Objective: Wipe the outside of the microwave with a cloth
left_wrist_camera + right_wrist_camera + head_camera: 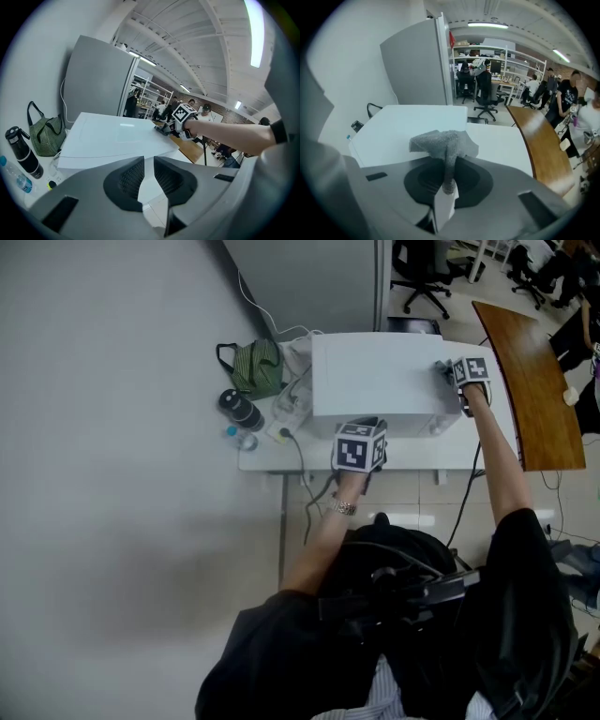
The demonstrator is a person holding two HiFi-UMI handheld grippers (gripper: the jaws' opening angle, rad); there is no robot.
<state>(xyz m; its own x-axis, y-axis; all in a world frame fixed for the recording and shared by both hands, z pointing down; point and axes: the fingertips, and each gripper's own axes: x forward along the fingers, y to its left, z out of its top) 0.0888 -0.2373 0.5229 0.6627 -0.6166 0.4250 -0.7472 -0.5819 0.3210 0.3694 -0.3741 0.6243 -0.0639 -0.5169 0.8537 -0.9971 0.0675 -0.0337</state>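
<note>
An open-plan office-lab: swivel chairs (pixel 486 96), shelving racks (pixel 520 63), people at desks.

Left gripper (pixel 149 161): jaws a narrow gap apart, nothing between. White microwave (pixel 117 138) ahead. Right gripper (pixel 163 129) at its far right top corner. Striped bag (pixel 47 136) and black bottle (pixel 21 152) stand left.

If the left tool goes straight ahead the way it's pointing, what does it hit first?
Most likely the microwave. The left tool, empty with its jaws slightly apart, points at its near edge, though depth is unclear.
</note>
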